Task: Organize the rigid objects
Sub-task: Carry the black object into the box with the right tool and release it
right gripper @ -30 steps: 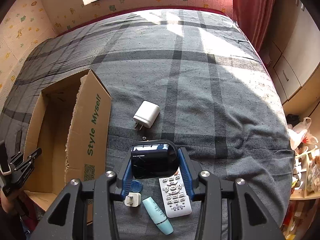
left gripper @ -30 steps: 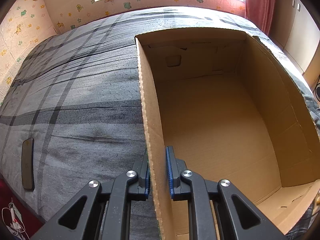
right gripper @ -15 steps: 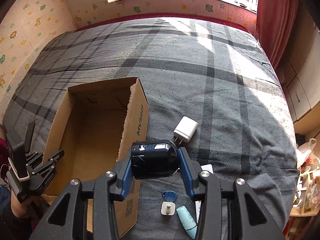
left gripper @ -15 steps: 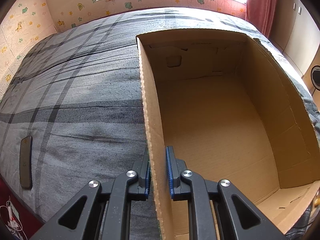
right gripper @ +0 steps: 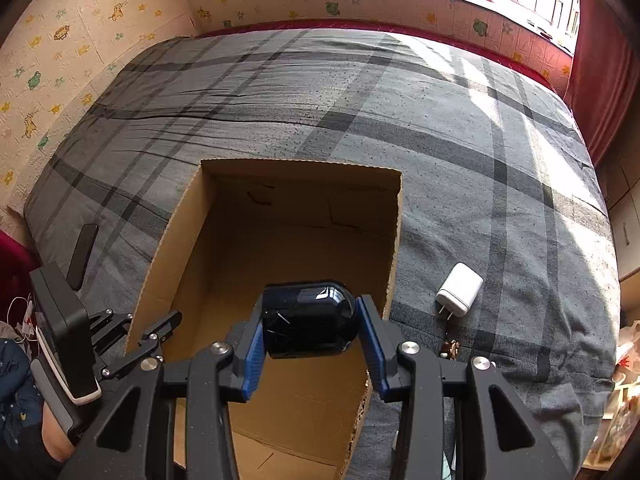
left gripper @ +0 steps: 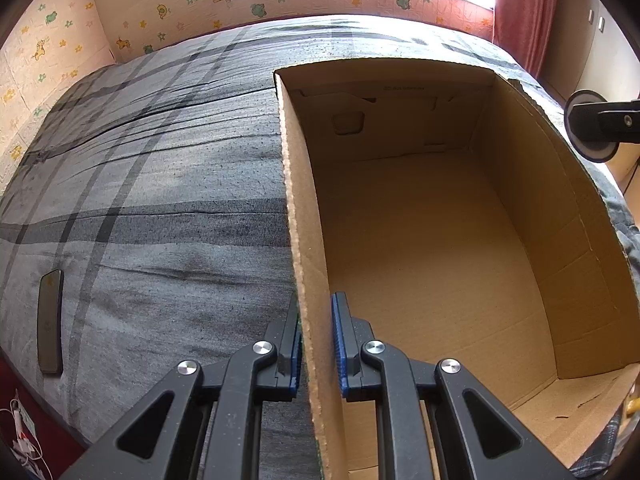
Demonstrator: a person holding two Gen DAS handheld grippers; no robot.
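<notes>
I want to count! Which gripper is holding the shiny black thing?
The right gripper holds the shiny black thing over the box; the left gripper only pinches the cardboard box wall.

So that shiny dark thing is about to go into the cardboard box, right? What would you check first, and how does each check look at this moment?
1. Dark glossy object gripped: ok, the right gripper has a blue pad on each side of it.
2. Object above the box opening: ok, the right wrist view shows it over the cardboard box.
3. Box held steady: ok, the left gripper is clamped on the box's left wall.
4. Box floor free: ok, bare cardboard in both views.
5. White charger out of the way: ok, it lies on the bedspread outside the box.
6. Height above the floor: cannot tell.
</notes>
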